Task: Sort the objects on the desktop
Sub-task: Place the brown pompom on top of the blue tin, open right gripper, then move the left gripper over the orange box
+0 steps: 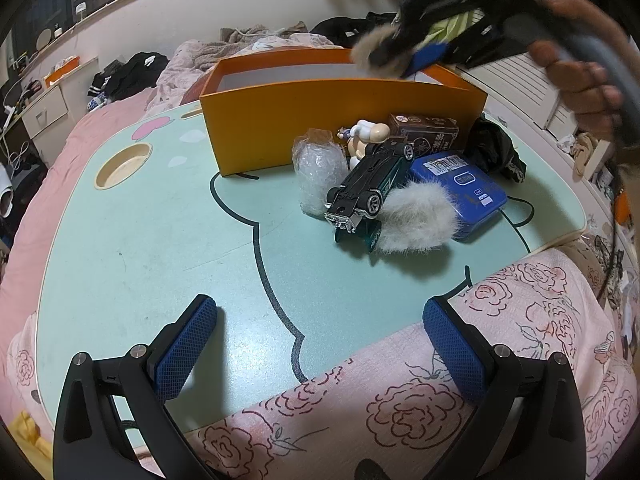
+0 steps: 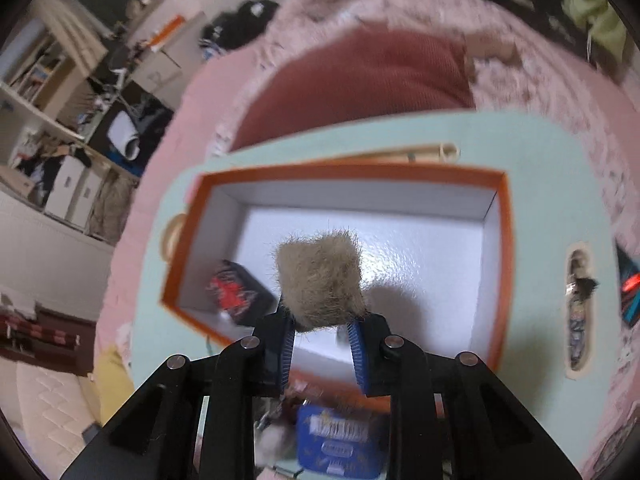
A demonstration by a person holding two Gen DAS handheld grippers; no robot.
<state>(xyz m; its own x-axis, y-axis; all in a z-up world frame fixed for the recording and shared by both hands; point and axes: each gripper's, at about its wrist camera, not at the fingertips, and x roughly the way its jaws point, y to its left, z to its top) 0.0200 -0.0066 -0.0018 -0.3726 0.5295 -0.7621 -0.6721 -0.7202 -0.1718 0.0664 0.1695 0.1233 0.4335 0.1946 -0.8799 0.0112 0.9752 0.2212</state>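
Writing first: the blue tin (image 1: pixel 464 196) has a white label block and a small framed badge on its lid, but none of it reads clearly from here. Same for the brown carton (image 1: pixel 426 130) behind it, pale print on the front, too small to make out. The dark packet (image 2: pixel 236 292) already lying in the orange box (image 1: pixel 340 128) has a red graphic, too blurred to read.

The right tongs (image 2: pixel 322 334) are pinching a tan fur puff (image 2: pixel 320 280), a shaggy little lump with hairs sticking out all round, hanging above the box's white inside. The person's hand (image 1: pixel 580 76) is wrapped around the handle.

The left tongs (image 1: pixel 320 344) are spread wide with nothing between them, hovering low over the near edge of the mint green bench (image 1: pixel 140 260).

Still sitting on the bench in front of the box: a black toy car (image 1: pixel 364 188) tipped on its side with chrome wheels, a white fur puff (image 1: pixel 416 220) leaning on the tin, a bubble-wrapped bundle (image 1: pixel 320 172) standing up, and a small cream figurine (image 1: pixel 366 138) tucked against the box wall.
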